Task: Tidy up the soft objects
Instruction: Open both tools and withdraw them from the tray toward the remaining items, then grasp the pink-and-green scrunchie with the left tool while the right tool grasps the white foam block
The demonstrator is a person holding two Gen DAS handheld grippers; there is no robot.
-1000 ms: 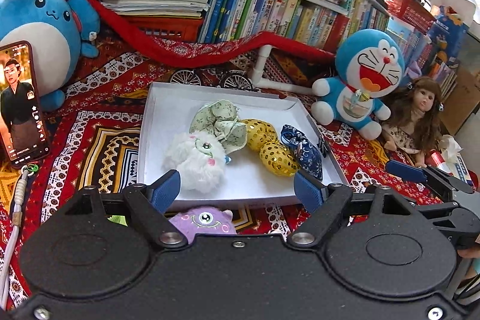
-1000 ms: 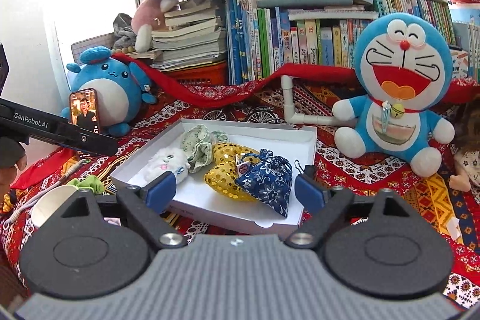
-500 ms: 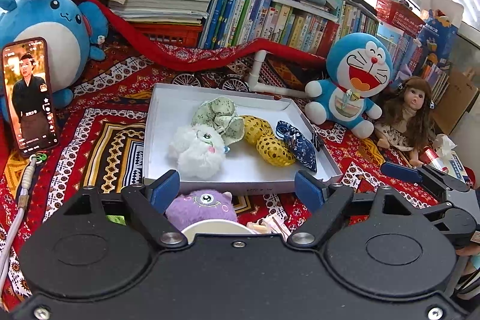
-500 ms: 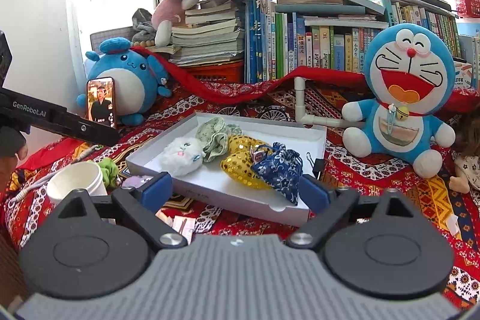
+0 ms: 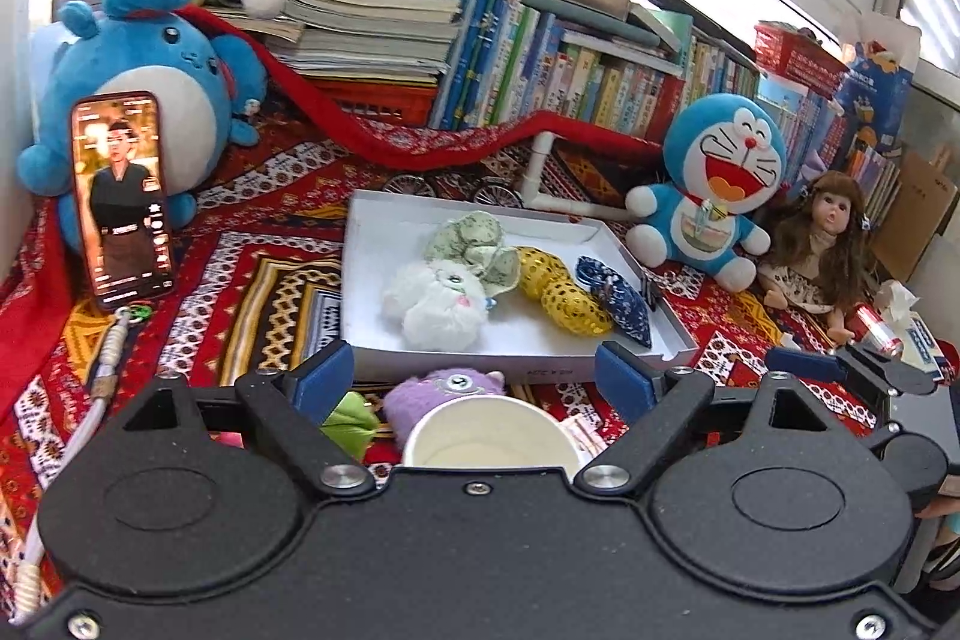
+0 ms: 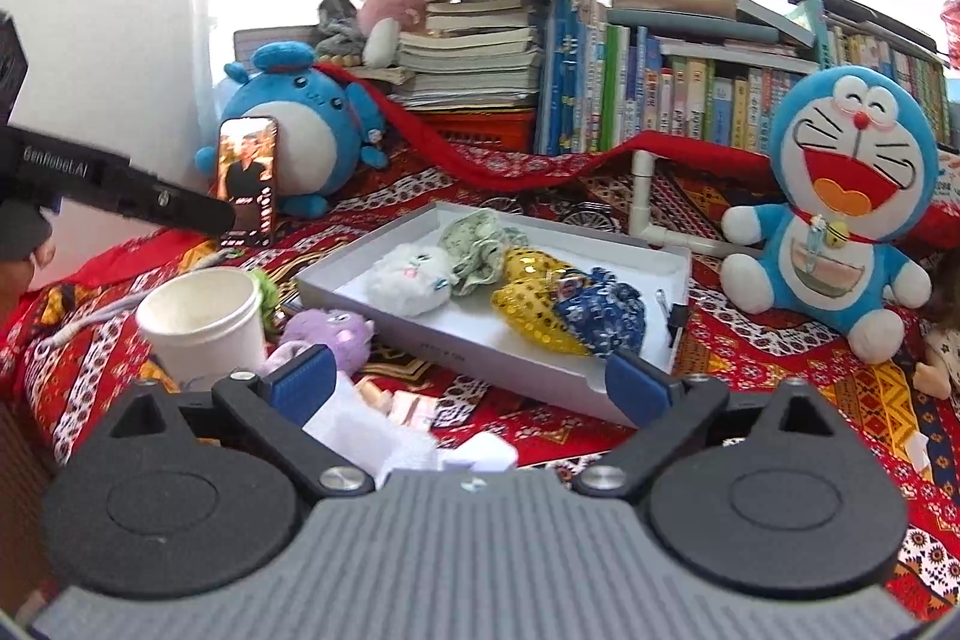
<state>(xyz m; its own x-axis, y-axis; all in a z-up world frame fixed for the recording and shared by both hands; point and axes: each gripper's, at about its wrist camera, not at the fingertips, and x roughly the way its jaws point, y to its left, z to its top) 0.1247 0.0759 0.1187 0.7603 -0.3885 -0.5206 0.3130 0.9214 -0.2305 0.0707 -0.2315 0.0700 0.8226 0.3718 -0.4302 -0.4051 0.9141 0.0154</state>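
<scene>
Now, going from left to right, a white paper cup (image 6: 201, 322) and a purple plush toy (image 6: 327, 334) are sitting on the patterned cloth (image 6: 780, 358) just before a white tray (image 6: 480, 346) holding four soft items. Both the left gripper (image 5: 474, 379) and right gripper (image 6: 471, 376) are standing wide open, having just been opening further, with nothing gripped.

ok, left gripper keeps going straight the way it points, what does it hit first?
Most likely the white paper cup, which sits right ahead between the open fingers of the left gripper. The purple plush and the white box lie behind it. Depth is hard to judge here.
</scene>
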